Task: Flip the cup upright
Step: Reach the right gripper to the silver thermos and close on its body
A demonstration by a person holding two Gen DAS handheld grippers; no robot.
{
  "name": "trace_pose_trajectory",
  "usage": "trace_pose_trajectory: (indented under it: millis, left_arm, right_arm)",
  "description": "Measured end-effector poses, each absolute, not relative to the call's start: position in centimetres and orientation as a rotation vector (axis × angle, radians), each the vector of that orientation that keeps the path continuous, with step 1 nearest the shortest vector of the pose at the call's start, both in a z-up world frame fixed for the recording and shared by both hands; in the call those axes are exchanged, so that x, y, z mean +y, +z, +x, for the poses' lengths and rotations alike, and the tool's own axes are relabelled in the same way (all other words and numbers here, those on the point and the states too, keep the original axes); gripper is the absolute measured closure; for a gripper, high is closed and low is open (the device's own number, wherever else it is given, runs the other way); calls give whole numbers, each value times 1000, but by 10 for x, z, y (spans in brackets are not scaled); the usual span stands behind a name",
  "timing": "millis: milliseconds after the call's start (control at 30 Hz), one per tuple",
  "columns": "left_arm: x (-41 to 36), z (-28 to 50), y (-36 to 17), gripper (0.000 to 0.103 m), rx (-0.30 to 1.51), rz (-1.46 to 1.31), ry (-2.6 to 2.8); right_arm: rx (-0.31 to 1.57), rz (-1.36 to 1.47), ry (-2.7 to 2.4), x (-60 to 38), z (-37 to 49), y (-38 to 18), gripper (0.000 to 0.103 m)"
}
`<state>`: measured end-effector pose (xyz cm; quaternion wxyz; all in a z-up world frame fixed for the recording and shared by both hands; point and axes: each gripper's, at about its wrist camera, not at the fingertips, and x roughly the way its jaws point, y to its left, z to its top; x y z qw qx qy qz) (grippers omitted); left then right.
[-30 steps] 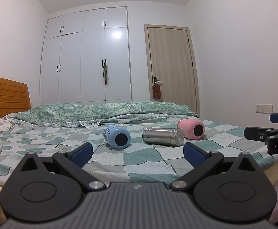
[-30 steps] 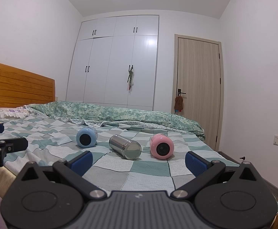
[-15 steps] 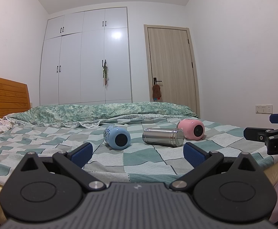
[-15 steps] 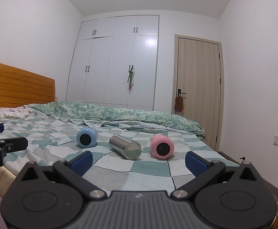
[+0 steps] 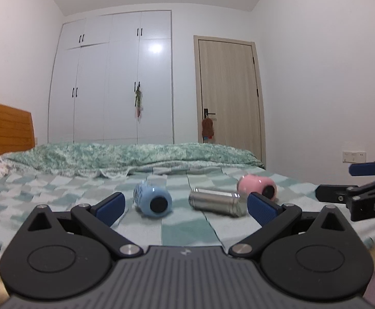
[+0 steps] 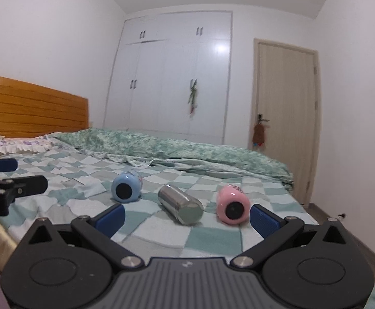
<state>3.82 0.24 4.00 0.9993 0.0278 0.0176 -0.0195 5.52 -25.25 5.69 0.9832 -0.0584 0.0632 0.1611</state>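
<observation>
Three cups lie on their sides in a row on the checked bedspread [image 5: 182, 231]: a blue cup [image 5: 152, 200], a steel cup [image 5: 217, 202] and a pink cup [image 5: 258, 185]. In the right wrist view they are the blue cup [image 6: 126, 187], the steel cup [image 6: 181, 204] and the pink cup [image 6: 232, 204]. My left gripper [image 5: 185, 207] is open and empty, short of the blue and steel cups. My right gripper [image 6: 186, 217] is open and empty, short of the steel and pink cups.
A rumpled green quilt [image 5: 125, 154] lies across the bed behind the cups. A wooden headboard [image 6: 30, 108] is at the left, with pillows [image 6: 15, 146] below it. White wardrobes [image 5: 115, 82] and a door [image 5: 228, 97] stand beyond. The bed's right edge [image 6: 300, 206] drops to the floor.
Both grippers have moved forward toward the cups, which now look larger. Both stay open and empty. The cups have not moved.
</observation>
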Motion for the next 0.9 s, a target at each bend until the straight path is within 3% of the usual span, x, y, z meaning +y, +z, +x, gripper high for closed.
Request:
trace_pose_trajectory:
  millis: [300,767,867,900]
  left_arm:
    - [9,127,58,0,78,83,-56]
    - [40,257,40,0,267,105,-59]
    - [44,267,31,0,310,100,-67]
    - [46,269,28,0,325,95,-65]
  right_arm:
    - [289,-291,443,-204,169,89,0]
    - [654,-500,471,-116,372,52,2]
    - [734,-491,468,-108,393,35,16]
    - [768,-480,468,-108,399,30,34]
